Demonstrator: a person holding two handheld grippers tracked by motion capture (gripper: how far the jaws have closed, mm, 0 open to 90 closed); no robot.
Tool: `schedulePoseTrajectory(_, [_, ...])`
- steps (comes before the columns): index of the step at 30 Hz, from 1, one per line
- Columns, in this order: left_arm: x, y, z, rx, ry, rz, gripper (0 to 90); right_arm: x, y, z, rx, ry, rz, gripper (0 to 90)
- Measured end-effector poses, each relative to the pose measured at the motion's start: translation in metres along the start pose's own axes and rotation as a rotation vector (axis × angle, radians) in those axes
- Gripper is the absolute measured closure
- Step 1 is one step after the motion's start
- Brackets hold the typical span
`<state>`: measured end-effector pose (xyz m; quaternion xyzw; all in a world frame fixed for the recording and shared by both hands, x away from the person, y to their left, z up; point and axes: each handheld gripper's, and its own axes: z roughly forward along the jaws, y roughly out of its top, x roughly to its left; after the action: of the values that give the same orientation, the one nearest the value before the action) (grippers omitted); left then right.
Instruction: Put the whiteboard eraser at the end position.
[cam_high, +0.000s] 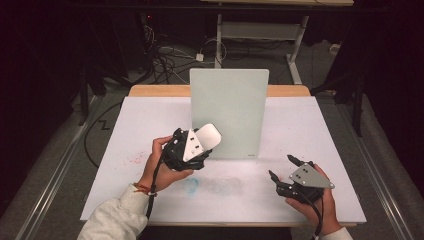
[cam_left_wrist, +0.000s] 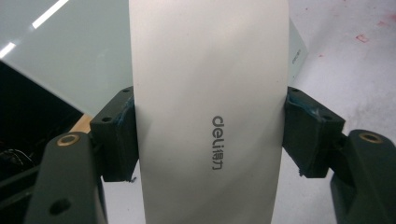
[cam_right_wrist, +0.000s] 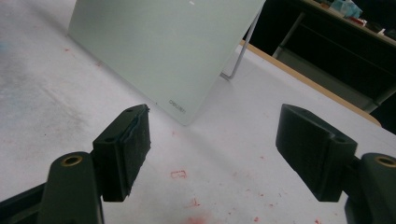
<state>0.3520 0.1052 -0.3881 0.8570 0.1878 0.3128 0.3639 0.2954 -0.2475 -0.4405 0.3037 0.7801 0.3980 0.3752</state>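
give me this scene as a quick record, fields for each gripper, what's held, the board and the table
left gripper: shut on a flat white plastic eraser-like block with dark "deli" print, held up close to the board
right gripper: open, holding nothing, low over the table
board: pale green glass panel standing propped near the table's middle, metal leg behind
table: white tabletop with red specks and a faint blue smear, wooden far edge

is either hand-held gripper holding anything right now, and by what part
The left hand-held gripper clamps a white eraser across its two long sides, near the printed end. The right hand-held gripper is open, holding nothing.
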Motion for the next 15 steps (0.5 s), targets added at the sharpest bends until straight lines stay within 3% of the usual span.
schedulePoseTrajectory(1, [0.003,-0.003,-0.001,-0.001,-0.022,-0.002,28.7,0.000,0.000,0.000,0.000,0.000,0.000,26.8])
schedulePoseTrajectory(4, [0.002,-0.008,0.000,0.025,-0.025,0.016,28.7,0.000,0.000,0.001,0.001,0.000,0.001,26.8])
schedulePoseTrajectory(8, [-0.001,-0.010,0.001,0.043,-0.062,0.029,28.7,0.000,0.000,0.001,0.000,0.003,-0.004,26.8])
schedulePoseTrajectory(12, [-0.007,-0.008,0.001,0.059,-0.127,0.058,28.7,-0.001,0.000,0.000,0.002,-0.002,0.000,26.8])
schedulePoseTrajectory(15, [-0.012,-0.008,0.004,0.073,-0.207,0.075,28.7,-0.002,0.000,0.000,-0.002,-0.002,-0.002,26.8])
